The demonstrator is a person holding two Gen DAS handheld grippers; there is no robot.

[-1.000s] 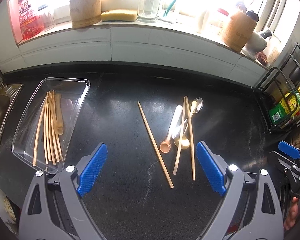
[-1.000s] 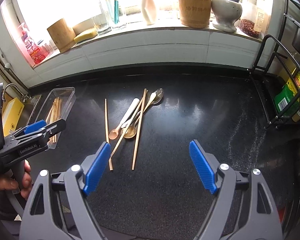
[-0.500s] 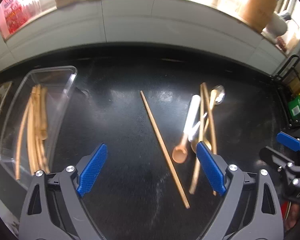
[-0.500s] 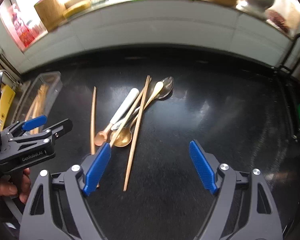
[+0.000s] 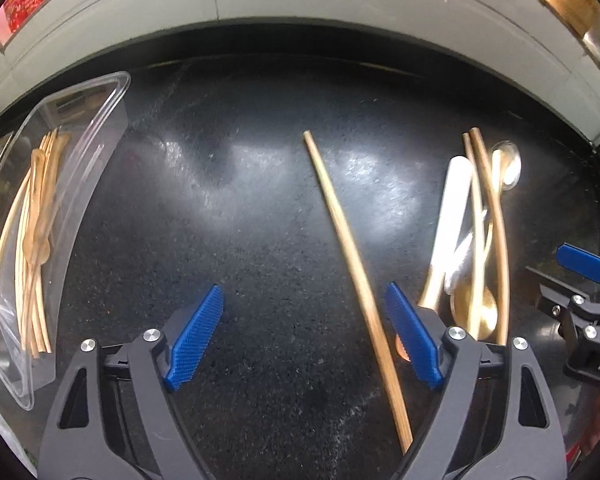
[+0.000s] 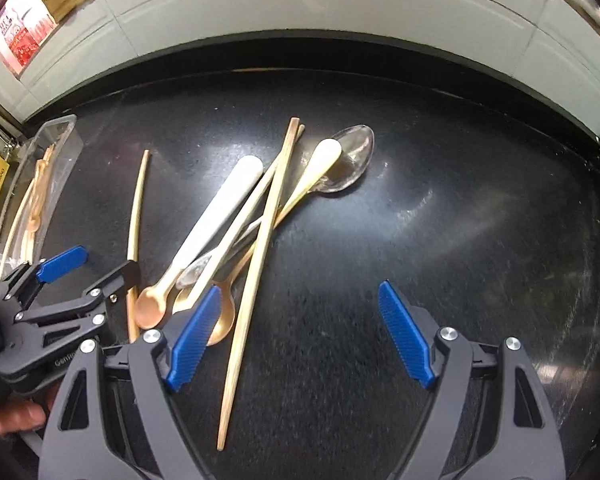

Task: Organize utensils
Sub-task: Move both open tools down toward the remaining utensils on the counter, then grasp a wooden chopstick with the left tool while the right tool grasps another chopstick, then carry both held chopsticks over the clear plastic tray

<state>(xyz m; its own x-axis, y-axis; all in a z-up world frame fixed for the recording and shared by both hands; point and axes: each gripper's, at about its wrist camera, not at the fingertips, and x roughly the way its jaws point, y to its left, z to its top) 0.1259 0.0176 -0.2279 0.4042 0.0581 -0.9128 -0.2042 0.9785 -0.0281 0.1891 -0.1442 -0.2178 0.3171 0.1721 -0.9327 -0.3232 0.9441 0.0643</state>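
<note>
A lone chopstick (image 5: 352,256) lies slantwise on my black worktop (image 5: 240,220), its near part between the wide-apart pads of my left hand-held gripper (image 5: 304,336) — jaws just closing a little, nothing pressed. Right of it sits a crossed heap of spoons and chopsticks (image 6: 256,216). My right hand-held gripper (image 6: 300,336) hangs over that heap, jaws spread, gripping nothing. At far left, a clear tray (image 5: 100,128) holds wooden utensils (image 5: 32,240).

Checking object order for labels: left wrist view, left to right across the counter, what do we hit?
Clear tray holding wooden utensils → lone chopstick → white-handled spoon → right gripper at the edge.
</note>
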